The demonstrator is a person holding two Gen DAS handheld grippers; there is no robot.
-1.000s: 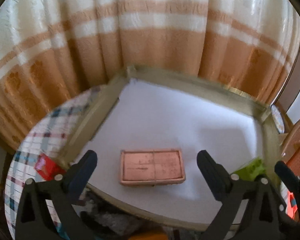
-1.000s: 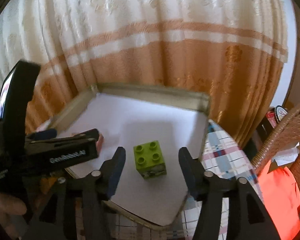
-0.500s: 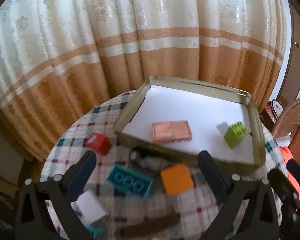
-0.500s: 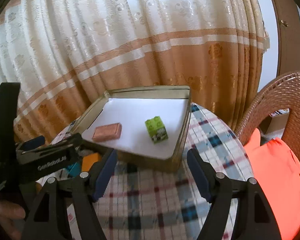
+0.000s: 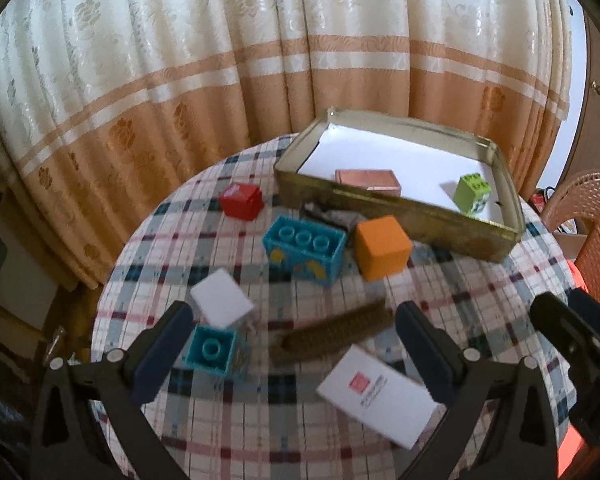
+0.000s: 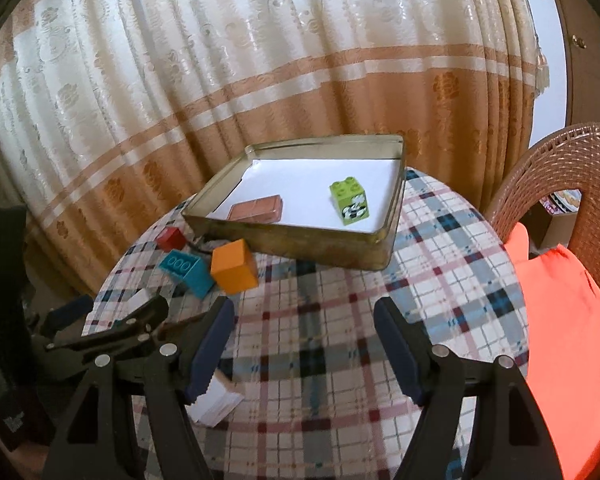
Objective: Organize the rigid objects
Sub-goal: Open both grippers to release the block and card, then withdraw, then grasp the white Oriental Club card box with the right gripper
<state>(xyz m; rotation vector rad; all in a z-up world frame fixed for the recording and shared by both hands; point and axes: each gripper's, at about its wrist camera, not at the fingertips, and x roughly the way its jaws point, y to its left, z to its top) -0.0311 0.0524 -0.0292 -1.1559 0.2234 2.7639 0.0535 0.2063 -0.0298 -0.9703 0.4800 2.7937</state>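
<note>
Nearby, orange cube [image 5: 382, 247] touches teal brick [image 5: 305, 249].

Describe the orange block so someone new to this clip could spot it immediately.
Find the gold metal tin lined with white paper on the round plaid table. Just outside its near wall sits the orange cube, beside a teal three-stud brick. It is the only plain, smooth-sided orange block; its neighbours are teal or red.

We see a gold tin tray [image 5: 452, 226] lined white, holding a flat pink block [image 5: 368, 181] and an upright green brick [image 5: 471, 193]. Outside on the cloth lie a red block [image 5: 242, 201], teal brick [image 5: 305, 249], orange cube [image 5: 382, 247], small teal brick [image 5: 212, 351], white block [image 5: 221, 303], white card box [image 5: 376, 394] and brown comb [image 5: 332, 333].
</note>
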